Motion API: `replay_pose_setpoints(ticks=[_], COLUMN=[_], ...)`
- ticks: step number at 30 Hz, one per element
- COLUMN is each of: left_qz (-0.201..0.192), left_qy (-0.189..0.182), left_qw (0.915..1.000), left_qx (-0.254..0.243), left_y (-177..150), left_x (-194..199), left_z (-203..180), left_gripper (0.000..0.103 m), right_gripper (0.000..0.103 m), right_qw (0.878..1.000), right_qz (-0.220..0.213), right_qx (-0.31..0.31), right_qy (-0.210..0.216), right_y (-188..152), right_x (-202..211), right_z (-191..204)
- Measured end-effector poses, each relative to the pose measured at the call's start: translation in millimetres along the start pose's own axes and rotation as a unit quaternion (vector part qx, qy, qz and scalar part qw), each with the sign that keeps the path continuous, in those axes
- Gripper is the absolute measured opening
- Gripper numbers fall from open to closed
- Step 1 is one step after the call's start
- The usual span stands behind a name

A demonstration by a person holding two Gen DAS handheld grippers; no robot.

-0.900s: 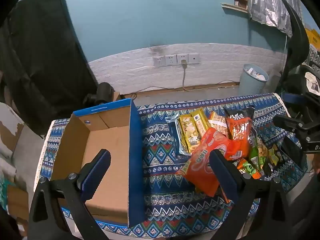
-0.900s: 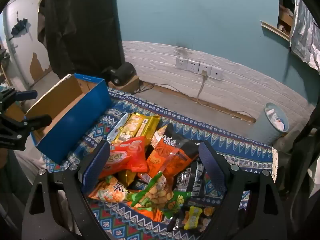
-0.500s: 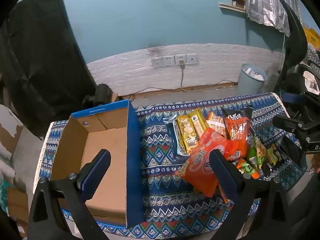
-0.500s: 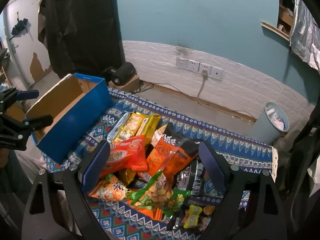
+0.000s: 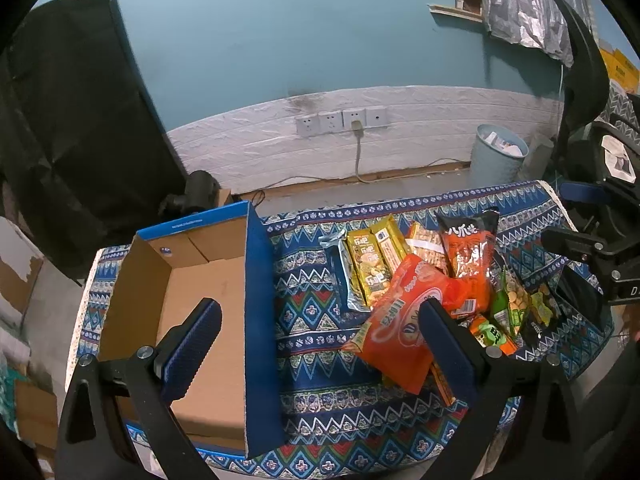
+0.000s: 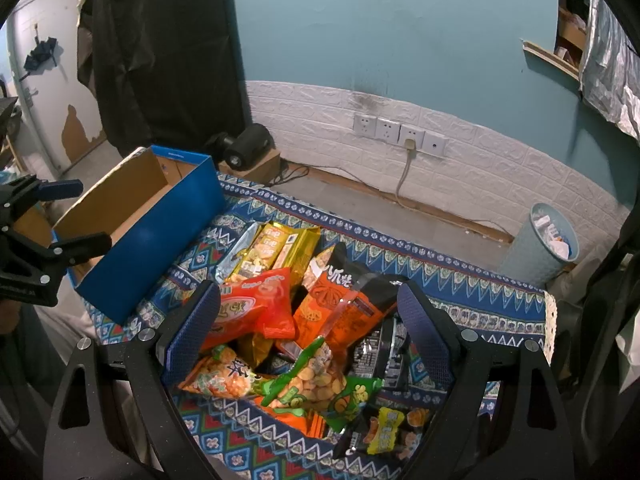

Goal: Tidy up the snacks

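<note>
Snacks: pile of snack bags (image 6: 304, 320) at the counter's right end; box (image 5: 192, 308) at the left end.
Nearer: right gripper (image 6: 308, 336), fingers wide apart, empty, straddling the pile.
Left gripper (image 5: 320, 336): spread, empty.

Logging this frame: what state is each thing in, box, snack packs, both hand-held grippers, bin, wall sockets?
Box: open-topped, nothing visible inside, on the tablecloth.
Snack packs: sealed, piled overlapping beside the box, none inside it.
Left hand-held gripper: open, holding nothing.
Right hand-held gripper: open, above the pile, holding nothing.
Bin: upright on the floor, paper inside.
Sockets: one has a plug in it.
</note>
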State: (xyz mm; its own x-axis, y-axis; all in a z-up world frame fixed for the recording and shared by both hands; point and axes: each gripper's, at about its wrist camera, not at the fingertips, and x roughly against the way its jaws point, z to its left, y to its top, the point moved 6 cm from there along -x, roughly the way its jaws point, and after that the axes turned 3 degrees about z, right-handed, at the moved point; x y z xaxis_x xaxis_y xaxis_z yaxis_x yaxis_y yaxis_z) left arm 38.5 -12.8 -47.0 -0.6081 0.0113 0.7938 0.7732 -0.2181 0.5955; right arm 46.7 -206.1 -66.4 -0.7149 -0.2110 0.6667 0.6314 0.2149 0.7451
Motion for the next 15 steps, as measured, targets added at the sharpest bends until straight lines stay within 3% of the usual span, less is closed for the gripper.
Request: replay_pose_setpoints(ticks=[15], left_qz=[-0.001], left_qy=[0.001], left_qw=[1.0000], left_qx=[-0.006], left_y=[-2.0], left_x=[-0.1], left_z=[-3.5], left_gripper=[0.100], right_gripper=[0.089], right_qw=[1.000], right_qz=[0.001], right_qx=[-0.001], right_qy=[0.001], right_y=[-0.7], right_x=[0.3], right_z=[-0.2])
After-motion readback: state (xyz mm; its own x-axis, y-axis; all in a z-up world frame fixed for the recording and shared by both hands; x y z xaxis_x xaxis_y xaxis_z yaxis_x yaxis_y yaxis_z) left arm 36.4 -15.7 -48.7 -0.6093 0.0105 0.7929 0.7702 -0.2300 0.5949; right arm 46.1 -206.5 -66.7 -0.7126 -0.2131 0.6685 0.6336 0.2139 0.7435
